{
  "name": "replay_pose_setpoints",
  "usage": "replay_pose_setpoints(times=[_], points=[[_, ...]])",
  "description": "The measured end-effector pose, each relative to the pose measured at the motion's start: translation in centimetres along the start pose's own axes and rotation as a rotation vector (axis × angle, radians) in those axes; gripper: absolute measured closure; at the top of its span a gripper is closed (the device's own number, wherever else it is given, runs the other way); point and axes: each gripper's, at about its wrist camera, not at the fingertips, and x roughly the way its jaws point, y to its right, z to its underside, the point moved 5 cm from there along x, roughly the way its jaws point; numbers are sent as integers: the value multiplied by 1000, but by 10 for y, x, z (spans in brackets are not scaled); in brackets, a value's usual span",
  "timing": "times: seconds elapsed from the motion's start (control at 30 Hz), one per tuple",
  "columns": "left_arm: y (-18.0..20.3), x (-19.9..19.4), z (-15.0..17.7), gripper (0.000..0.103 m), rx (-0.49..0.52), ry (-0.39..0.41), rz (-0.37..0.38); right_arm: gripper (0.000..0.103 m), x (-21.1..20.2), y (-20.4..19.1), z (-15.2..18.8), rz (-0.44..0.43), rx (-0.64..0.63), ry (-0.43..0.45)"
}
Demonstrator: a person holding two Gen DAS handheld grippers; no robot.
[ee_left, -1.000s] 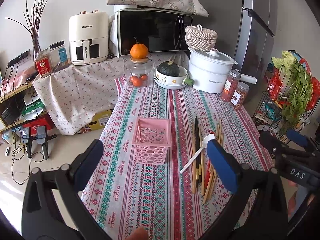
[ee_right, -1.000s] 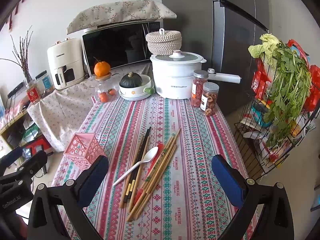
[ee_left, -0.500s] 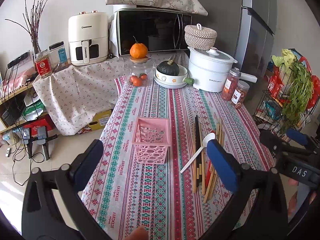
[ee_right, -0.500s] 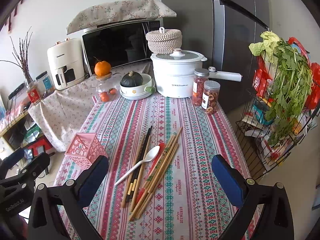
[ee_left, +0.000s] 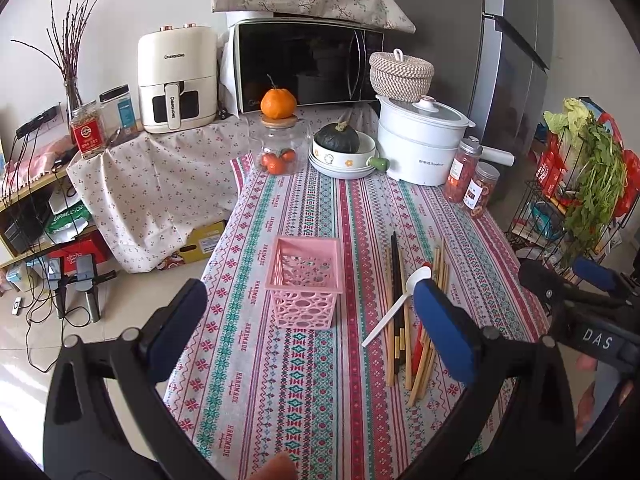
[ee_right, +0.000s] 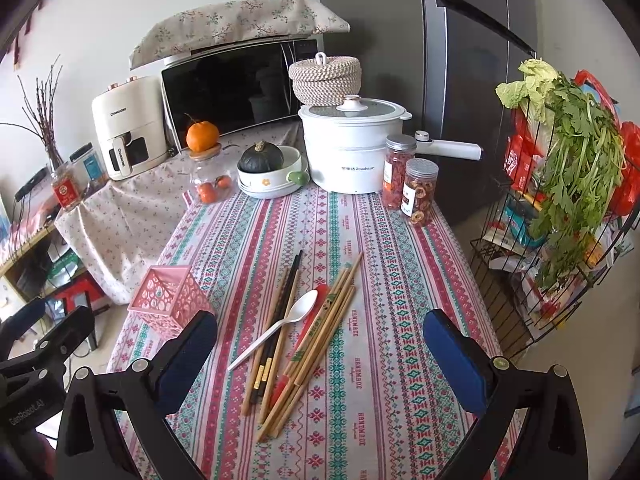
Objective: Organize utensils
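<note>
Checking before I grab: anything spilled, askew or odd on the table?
No spills or damage. The pink basket stands upright and empty; the white spoon lies slanted across the loose chopsticks beside it. Both grippers, left and right, are open.

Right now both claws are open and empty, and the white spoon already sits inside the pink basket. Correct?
Not quite. The white spoon lies on the tablecloth across the chopsticks, outside the pink basket, which the left wrist view shows empty. Both the left claw and the right claw are open and empty.

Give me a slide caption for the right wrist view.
Open right gripper above white spoon and chopsticks; pink basket alongside.
</note>
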Motion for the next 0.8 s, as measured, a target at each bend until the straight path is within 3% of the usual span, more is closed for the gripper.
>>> replay_pose_setpoints(times=[0.8], points=[[5, 10, 2, 0, 20, -7, -11, 0, 16, 9, -4, -5, 37, -69]])
